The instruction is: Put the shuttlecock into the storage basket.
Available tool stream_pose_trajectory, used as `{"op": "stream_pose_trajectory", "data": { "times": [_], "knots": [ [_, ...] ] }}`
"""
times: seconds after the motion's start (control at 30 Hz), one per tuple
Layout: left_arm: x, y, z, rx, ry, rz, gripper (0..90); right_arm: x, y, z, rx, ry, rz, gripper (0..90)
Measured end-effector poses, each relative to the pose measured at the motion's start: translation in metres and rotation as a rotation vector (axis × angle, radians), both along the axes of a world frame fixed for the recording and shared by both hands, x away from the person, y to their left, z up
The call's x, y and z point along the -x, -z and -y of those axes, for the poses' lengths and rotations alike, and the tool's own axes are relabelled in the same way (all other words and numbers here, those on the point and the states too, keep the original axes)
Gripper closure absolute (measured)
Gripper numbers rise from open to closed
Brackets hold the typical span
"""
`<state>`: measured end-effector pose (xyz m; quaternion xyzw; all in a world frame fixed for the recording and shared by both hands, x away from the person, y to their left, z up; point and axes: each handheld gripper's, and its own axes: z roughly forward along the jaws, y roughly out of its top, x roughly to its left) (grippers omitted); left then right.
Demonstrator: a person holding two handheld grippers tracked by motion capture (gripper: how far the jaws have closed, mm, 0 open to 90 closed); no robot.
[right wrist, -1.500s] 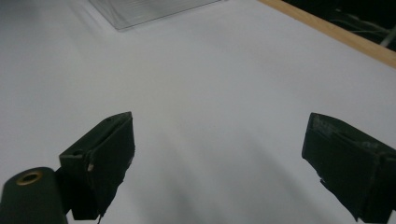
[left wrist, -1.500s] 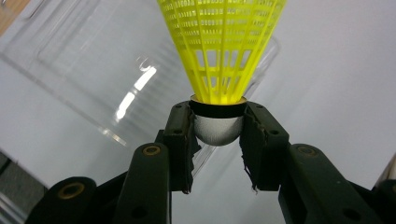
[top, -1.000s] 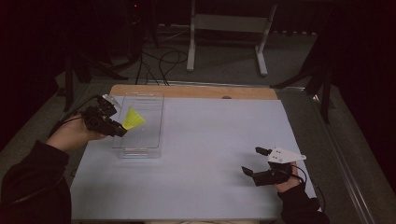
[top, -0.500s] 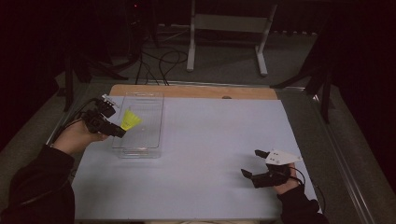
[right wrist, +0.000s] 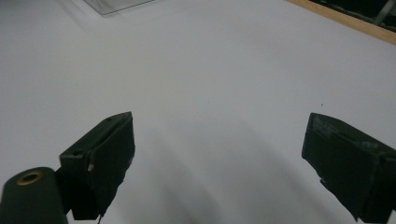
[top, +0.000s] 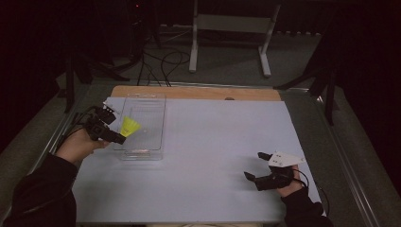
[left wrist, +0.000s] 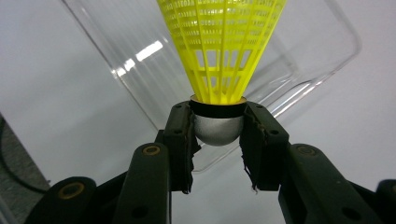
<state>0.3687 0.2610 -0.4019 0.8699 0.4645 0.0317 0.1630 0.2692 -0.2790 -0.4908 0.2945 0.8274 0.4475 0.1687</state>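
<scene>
One yellow shuttlecock (left wrist: 223, 51) is in play, along with one clear plastic tray (top: 152, 101) and two hand-held tools. The tray lies on the left part of the table (top: 213, 156), which is covered by a pale sheet, with a strip of bare wood along its far edge. Beyond the table, on the dark floor, stand the white legs of a stand (top: 194, 42) and some loose cables (top: 163, 59).

Nothing lies between the shuttlecock and the tray; only the tray's near left wall stands close to the left tool (top: 120, 138), which reaches in over it from the left side of the table.

In the left gripper view, the left tool (left wrist: 218, 133) has its jaws closed onto the shuttlecock's rounded grey cork base, just under the black band, with the yellow skirt pointing away from the tool over the tray. In the high view the shuttlecock (top: 130, 126) sits over the tray's left half; whether it touches the tray floor cannot be told.

The right tool (top: 255, 165) rests low over the table near its right front, well apart from the tray. Its jaws (right wrist: 215, 158) stand wide apart with nothing between them but bare sheet.
</scene>
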Motion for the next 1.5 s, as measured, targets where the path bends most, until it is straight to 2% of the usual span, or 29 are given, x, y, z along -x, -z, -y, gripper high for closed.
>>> {"op": "stream_pose_trajectory", "data": {
  "times": [0.4,0.63,0.87,0.93,1.2,1.27,1.3,1.33,1.37,1.4,1.5],
  "knots": [
    [-0.001,0.014,0.003,-0.027,0.016,0.016,65.6,0.0,0.0,0.0,0.003,-0.003,-0.004,9.4],
    [-0.004,0.02,0.003,-0.02,0.01,0.01,65.5,0.0,0.001,0.0,0.004,-0.004,-0.008,9.4],
    [-0.007,0.028,0.004,-0.048,0.028,-0.009,65.5,0.0,0.001,0.0,0.002,-0.009,-0.015,9.4],
    [-0.007,0.029,0.005,-0.047,0.018,-0.001,65.4,-0.001,0.002,0.0,0.001,-0.01,-0.015,9.4],
    [-0.009,0.025,0.009,-0.058,0.013,0.008,65.2,-0.001,0.002,0.001,0.004,-0.009,-0.021,9.4],
    [-0.009,0.023,0.01,-0.055,0.005,0.017,62.8,-0.001,0.002,0.001,0.004,-0.01,-0.024,9.4],
    [-0.009,0.022,0.01,-0.05,-0.003,0.023,56.1,-0.001,0.002,0.001,0.005,-0.01,-0.025,9.4],
    [-0.009,0.019,0.01,-0.049,-0.002,0.029,54.4,-0.001,0.002,0.001,0.005,-0.011,-0.025,9.4],
    [-0.008,0.018,0.01,-0.048,0.004,0.03,48.5,-0.001,0.002,0.001,0.005,-0.011,-0.024,9.4],
    [-0.008,0.015,0.011,-0.042,0.0,0.041,46.2,-0.001,0.002,0.001,0.004,-0.01,-0.024,9.4],
    [-0.006,0.012,0.012,-0.025,0.018,0.041,39.0,-0.001,0.002,0.001,0.003,-0.011,-0.021,9.4]
  ]
}}
